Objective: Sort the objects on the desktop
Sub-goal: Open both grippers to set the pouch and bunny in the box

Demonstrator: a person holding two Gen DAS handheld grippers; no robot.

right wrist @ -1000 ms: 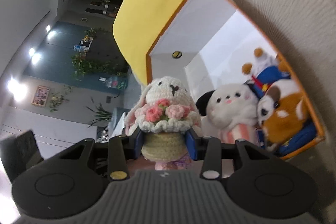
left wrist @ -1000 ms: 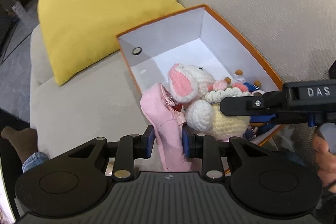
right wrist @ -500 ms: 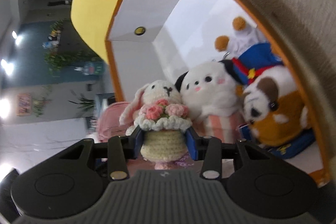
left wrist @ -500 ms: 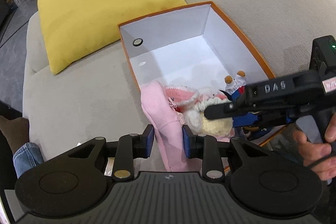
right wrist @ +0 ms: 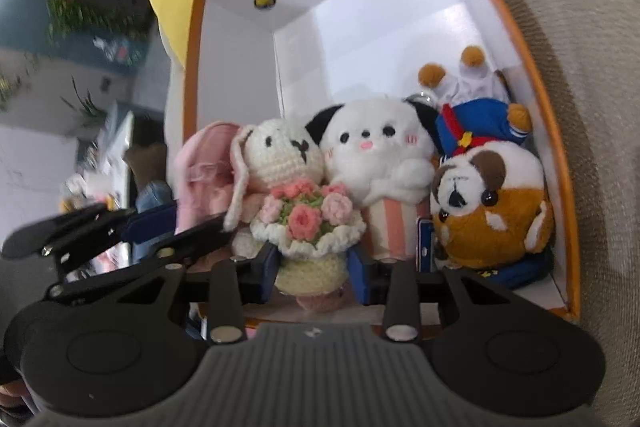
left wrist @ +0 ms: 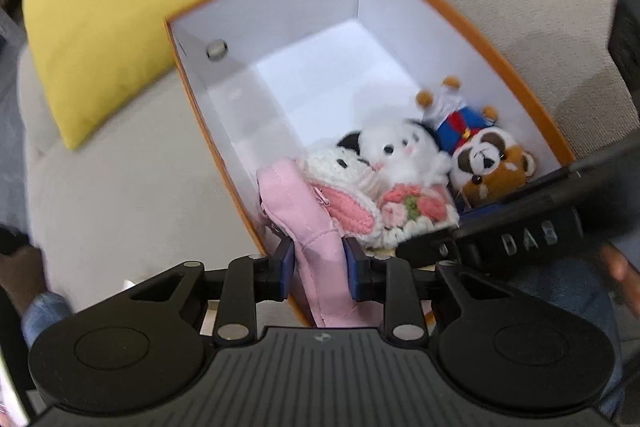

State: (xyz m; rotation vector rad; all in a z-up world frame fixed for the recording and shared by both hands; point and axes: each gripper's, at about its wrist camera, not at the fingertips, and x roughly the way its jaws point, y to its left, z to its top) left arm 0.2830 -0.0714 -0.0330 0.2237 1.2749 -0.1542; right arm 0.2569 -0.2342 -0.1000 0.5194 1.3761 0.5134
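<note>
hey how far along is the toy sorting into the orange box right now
Done: the white puppy plush, the brown-and-white dog plush and a blue-suited plush already sit in the orange box.
In hand: the right gripper grips the crochet bunny at its base, down beside the puppy; the left gripper holds the pink pouch at the box's near edge.
Left: release both.

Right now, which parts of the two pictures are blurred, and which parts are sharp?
Left wrist view: the yellow cushion and the right gripper are smeared; the left gripper stays sharp. Right wrist view: the room at left is blurred; the crochet bunny looks fairly clear.
</note>
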